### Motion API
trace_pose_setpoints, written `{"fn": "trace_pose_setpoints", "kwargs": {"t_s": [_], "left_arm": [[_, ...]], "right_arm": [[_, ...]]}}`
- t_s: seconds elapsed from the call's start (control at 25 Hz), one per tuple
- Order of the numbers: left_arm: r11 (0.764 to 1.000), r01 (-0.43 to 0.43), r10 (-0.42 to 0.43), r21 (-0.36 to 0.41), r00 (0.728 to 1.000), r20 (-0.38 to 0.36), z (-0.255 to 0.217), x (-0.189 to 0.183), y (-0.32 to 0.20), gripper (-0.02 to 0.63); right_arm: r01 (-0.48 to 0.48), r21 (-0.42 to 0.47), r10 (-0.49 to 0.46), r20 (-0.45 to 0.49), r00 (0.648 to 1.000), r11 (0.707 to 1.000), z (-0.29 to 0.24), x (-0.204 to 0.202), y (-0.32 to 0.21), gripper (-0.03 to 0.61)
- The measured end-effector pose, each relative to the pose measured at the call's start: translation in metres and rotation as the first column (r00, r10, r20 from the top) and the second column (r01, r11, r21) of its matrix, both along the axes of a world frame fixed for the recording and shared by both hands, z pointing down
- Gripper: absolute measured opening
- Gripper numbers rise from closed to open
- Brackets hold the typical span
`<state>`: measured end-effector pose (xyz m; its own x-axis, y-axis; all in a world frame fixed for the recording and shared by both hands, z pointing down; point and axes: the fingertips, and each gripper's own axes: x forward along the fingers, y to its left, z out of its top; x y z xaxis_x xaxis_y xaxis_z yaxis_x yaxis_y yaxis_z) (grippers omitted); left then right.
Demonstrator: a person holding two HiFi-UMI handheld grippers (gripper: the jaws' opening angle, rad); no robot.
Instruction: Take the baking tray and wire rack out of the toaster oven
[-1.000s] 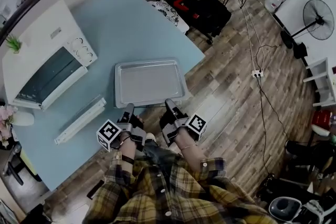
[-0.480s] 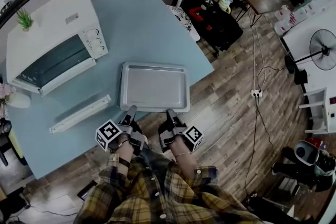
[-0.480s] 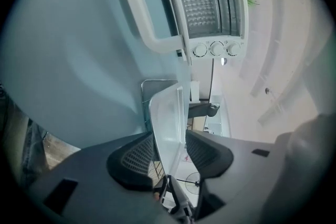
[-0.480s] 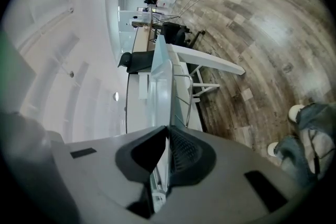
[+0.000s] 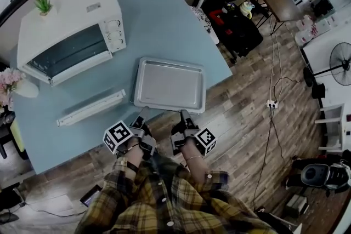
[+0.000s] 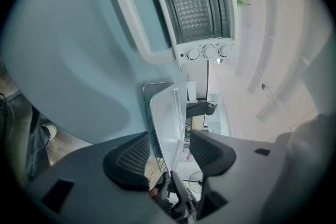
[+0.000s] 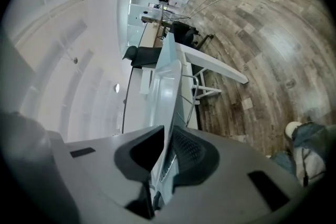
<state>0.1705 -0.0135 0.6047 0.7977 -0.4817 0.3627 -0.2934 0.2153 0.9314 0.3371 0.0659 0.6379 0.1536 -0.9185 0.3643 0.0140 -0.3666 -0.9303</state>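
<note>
Lying flat on the blue table (image 5: 159, 24) in the middle of the head view, the baking tray (image 5: 169, 85) is met at its lower rim by both tongs. That rim is set between the opening jaws of the left gripper (image 5: 141, 113), untouched by the pads. The right gripper (image 5: 184, 113) is clamped on the rim, its jaws beginning to open. The toaster oven (image 5: 71, 19) is seen at the upper left
</note>
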Motion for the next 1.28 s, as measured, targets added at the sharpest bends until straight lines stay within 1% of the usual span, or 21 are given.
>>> {"fn": "trace_pose_setpoints", "kwargs": {"t_s": [0.16,0.24,0.32,0.36,0.44,0.52,0.56,0.64,0.72,0.76,0.8,0.84,0.92,0.96,1.0,1.08,1.16,1.24,1.28], "left_arm": [[0.998,0.015,-0.015,0.058,1.000,0.000,-0.014,-0.010,-0.005,0.227],[0.995,0.028,-0.028,0.094,1.000,-0.006,-0.024,-0.017,-0.008,0.224],[0.990,0.047,-0.045,0.135,0.999,-0.017,-0.035,-0.025,-0.013,0.222],[0.986,0.059,-0.056,0.159,0.998,-0.021,-0.041,-0.031,-0.016,0.221],[0.973,0.089,-0.085,0.212,0.996,-0.028,-0.057,-0.043,-0.021,0.219],[0.952,0.130,-0.123,0.279,0.991,-0.043,-0.076,-0.058,-0.026,0.215],[0.935,0.152,-0.143,0.320,0.988,-0.054,-0.087,-0.067,-0.029,0.215],[0.893,0.203,-0.180,0.401,0.979,-0.094,-0.111,-0.084,-0.035,0.212],[0.854,0.272,-0.227,0.443,0.962,-0.153,-0.131,-0.104,-0.037,0.207],[0.832,0.290,-0.247,0.473,0.957,-0.152,-0.138,-0.116,-0.039,0.206],[0.801,0.290,-0.261,0.523,0.956,-0.132,-0.147,-0.129,-0.041,0.206],[0.759,0.278,-0.267,0.588,0.958,-0.108,-0.159,-0.142,-0.044,0.204],[0.664,0.241,-0.279,0.708,0.958,-0.065,-0.188,-0.167,-0.052,0.201],[0.624,0.223,-0.290,0.749,0.956,-0.043,-0.199,-0.179,-0.056,0.196],[0.590,0.203,-0.303,0.781,0.953,-0.019,-0.209,-0.191,-0.059,0.186],[0.530,0.152,-0.331,0.834,0.943,0.040,-0.225,-0.213,-0.064,0.170],[0.478,0.084,-0.362,0.874,0.926,0.109,-0.238,-0.234,-0.069,0.157],[0.433,0.007,-0.396,0.901,0.900,0.184,-0.248,-0.252,-0.076,0.132],[0.415,-0.033,-0.411,0.909,0.885,0.220,-0.251,-0.260,-0.079,0.118]], "right_arm": [[0.120,0.026,-0.118,-0.054,0.992,0.992,-0.012,-0.018,0.005,0.065],[0.208,0.043,-0.205,-0.081,0.976,0.977,-0.022,-0.033,0.004,0.094],[0.302,0.074,-0.290,-0.140,0.947,0.950,-0.040,-0.048,0.000,0.095],[0.351,0.092,-0.331,-0.183,0.926,0.932,-0.051,-0.056,-0.005,0.095],[0.453,0.118,-0.407,-0.284,0.868,0.884,-0.078,-0.074,-0.015,0.095],[0.546,0.120,-0.463,-0.400,0.791,0.829,-0.105,-0.091,-0.024,0.095],[0.586,0.113,-0.478,-0.466,0.745,0.803,-0.118,-0.099,-0.029,0.095],[0.648,0.096,-0.480,-0.591,0.648,0.756,-0.143,-0.113,-0.041,0.094],[0.690,0.089,-0.449,-0.698,0.558,0.719,-0.169,-0.127,-0.053,0.094],[0.707,0.086,-0.426,-0.745,0.513,0.702,-0.181,-0.134,-0.060,0.094],[0.723,0.080,-0.400,-0.788,0.467,0.686,-0.192,-0.141,-0.066,0.095],[0.738,0.069,-0.376,-0.827,0.419,0.671,-0.202,-0.149,-0.073,0.094],[0.765,0.036,-0.330,-0.889,0.319,0.643,-0.221,-0.166,-0.087,0.094],[0.776,0.015,-0.307,-0.913,0.267,0.631,-0.229,-0.176,-0.094,0.094],[0.785,-0.008,-0.285,-0.934,0.215,0.619,-0.237,-0.186,-0.101,0.094],[0.805,-0.054,-0.249,-0.961,0.118,0.591,-0.250,-0.207,-0.115,0.094],[0.822,-0.100,-0.218,-0.975,0.030,0.561,-0.260,-0.230,-0.127,0.094],[0.831,-0.146,-0.188,-0.981,-0.051,0.536,-0.265,-0.252,-0.138,0.094],[0.833,-0.169,-0.177,-0.980,-0.087,0.526,-0.266,-0.262,-0.142,0.094]]}}
